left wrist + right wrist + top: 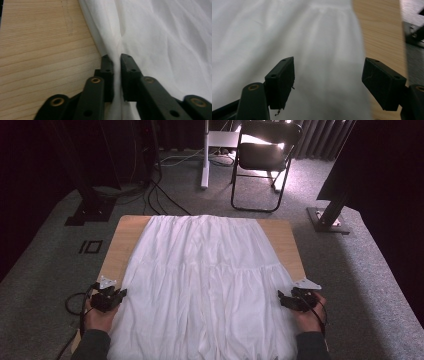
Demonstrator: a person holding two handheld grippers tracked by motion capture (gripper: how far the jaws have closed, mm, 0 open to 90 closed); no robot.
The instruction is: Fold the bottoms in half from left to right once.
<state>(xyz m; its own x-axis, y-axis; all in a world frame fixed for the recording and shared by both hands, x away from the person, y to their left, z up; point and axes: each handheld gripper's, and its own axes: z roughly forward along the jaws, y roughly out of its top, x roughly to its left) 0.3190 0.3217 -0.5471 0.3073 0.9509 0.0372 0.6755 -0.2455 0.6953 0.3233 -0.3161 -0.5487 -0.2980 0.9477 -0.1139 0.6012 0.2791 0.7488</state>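
White skirt (205,285), light wood-grain table (122,245), black grippers, grey carpet (45,265)

- Lab or studio-type recording space, not a home
- Grey carpet floor (45,270), dark curtains (320,140) around
- Black stand bases (327,220), loose cables (160,195) beyond desk's far edge
- Folding chair (265,155), white post (205,155) behind

Skirt (205,285) on table (122,240); chair (265,160) prob. behind.

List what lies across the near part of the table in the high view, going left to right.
Left claw pinching the cloth's edge → white pleated fabric garment spread over the light wooden table → right claw, jaws apart at the cloth's right edge.
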